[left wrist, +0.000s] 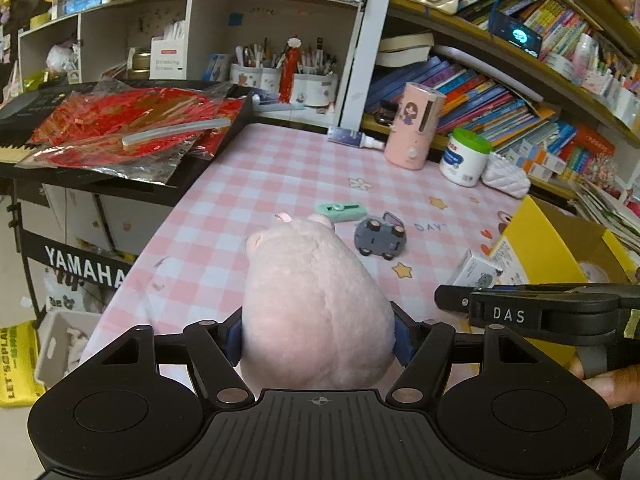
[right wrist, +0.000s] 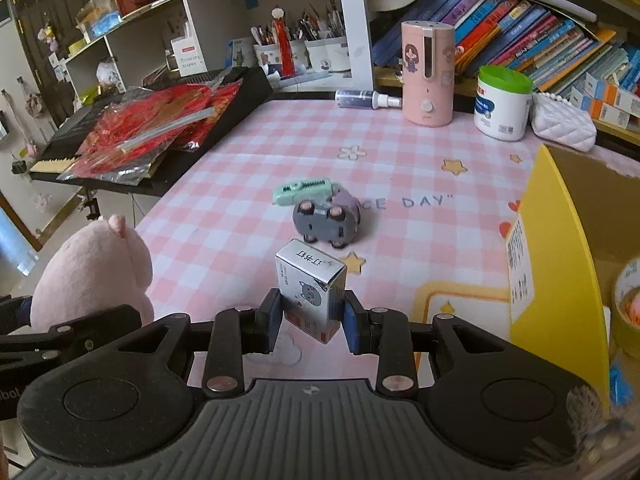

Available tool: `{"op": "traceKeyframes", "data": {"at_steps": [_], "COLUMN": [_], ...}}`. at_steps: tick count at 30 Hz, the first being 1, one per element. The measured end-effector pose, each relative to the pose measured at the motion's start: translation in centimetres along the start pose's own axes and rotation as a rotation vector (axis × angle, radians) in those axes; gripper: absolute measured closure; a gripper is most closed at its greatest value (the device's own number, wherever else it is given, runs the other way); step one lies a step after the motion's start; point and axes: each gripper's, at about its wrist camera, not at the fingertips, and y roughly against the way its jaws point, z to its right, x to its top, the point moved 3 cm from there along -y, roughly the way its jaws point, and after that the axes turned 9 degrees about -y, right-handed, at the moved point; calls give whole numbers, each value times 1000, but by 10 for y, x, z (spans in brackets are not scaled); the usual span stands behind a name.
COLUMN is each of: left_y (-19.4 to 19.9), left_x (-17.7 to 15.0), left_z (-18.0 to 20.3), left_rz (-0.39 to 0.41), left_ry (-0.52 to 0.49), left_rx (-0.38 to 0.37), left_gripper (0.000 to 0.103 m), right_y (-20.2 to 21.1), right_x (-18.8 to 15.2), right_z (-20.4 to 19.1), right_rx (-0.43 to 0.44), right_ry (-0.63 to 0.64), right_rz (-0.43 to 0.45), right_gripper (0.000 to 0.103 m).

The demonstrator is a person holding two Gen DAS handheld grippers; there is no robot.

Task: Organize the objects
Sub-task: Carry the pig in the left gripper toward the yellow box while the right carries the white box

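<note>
Pickup looks done on both sides; next, I judge, each load goes to the yellow box (right wrist: 560, 248) at three o'clock. Left tongs (left wrist: 318, 340) clamp the pink plush (left wrist: 316, 304), head toward twelve. Right tongs (right wrist: 312, 316) squeeze the small carton (right wrist: 310, 288), long axis upright, above the surface (right wrist: 400, 152).

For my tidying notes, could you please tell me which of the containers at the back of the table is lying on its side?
The small dark spray bottle lies on its side; the pink humidifier and green-lidded white jar stand upright.
</note>
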Motion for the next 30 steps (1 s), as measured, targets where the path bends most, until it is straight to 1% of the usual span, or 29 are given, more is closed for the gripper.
{"op": "traceKeyframes", "data": {"at_steps": [9, 17, 30], "left_y": [22, 50, 87], "left_x": [-24, -48, -81], "left_z": [2, 2, 24], "left_rz": [-2, -2, -8], "left_ry": [-9, -13, -73], "left_rx": [-42, -62, -125], "left_gripper": [35, 35, 35], "right_y": [23, 47, 94], "right_x": [-31, -65, -118], "right_z": [-6, -18, -14], "right_rx": [-38, -45, -74], "right_ry": [-20, -20, -85], "right_rz": [0, -6, 19], "right_gripper": [74, 74, 74]}}
